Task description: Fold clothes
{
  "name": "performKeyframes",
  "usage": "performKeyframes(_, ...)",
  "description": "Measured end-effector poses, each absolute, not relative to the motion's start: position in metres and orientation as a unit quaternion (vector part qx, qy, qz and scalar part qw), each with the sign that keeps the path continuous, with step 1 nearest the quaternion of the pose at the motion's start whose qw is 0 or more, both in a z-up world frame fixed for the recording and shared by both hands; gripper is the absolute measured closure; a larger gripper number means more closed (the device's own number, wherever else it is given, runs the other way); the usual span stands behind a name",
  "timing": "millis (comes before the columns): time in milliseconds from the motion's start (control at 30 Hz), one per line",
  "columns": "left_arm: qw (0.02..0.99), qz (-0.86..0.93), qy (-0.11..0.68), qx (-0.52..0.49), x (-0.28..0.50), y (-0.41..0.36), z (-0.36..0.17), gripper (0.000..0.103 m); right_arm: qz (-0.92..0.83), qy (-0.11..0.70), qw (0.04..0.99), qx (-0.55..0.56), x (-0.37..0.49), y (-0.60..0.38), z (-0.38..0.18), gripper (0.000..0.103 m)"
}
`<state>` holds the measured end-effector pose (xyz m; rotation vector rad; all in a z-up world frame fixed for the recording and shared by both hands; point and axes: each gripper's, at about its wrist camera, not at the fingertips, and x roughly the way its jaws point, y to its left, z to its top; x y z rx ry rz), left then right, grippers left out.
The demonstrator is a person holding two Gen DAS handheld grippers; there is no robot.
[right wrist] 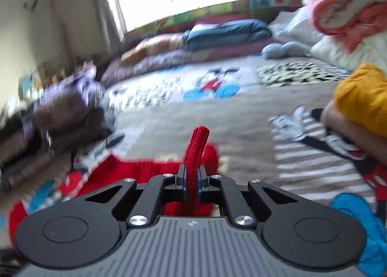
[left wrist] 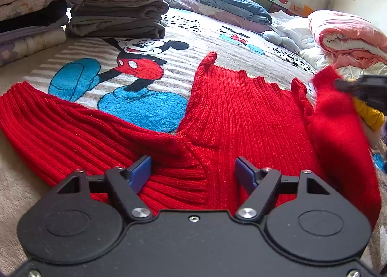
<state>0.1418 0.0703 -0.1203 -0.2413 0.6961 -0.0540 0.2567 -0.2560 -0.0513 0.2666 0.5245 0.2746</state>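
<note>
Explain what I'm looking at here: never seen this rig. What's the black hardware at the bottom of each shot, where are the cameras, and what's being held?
No robot arm here: a person carries one hand-held gripper in each hand, and a fisheye camera on each looks forward along its two fingers. The black hardware low in each picture is that gripper's own body.

The left wrist view shows the left hand-held gripper with its blue pads wide apart, hovering over a red knit sweater spread on a Mickey Mouse blanket. Stacks of folded clothes sit behind, and a rolled pink quilt lies at the far right.

The right wrist view is motion-blurred. The right hand-held gripper is closed on a fold of the same sweater. That gripper also appears at the right edge of the left view, lifting the sweater's side.
</note>
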Motion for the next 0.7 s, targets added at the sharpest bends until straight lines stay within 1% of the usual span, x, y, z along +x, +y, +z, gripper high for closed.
performKeyframes(133, 0.934, -0.025, 0.34, -0.111, 0.141, 0.068, -0.121, 0.027, 0.096, 0.221, 0.953, 0.186, 0.234, -0.305, -0.037, 0.093)
performKeyframes(267, 0.936, -0.024, 0.339, -0.096, 0.141, 0.064, -0.122, 0.026, 0.051, 0.196, 0.95, 0.236, 0.211, -0.356, -0.038, 0.093)
performKeyframes(433, 0.939, -0.022, 0.335, -0.074, 0.14, 0.058, -0.125, 0.025, 0.01, 0.185, 0.943, 0.277, 0.184, -0.4, -0.056, 0.093)
performKeyframes(700, 0.941, -0.023, 0.331, -0.059, 0.138, 0.056, -0.127, 0.024, -0.048, 0.187, 0.923, 0.334, 0.148, -0.435, -0.104, 0.093)
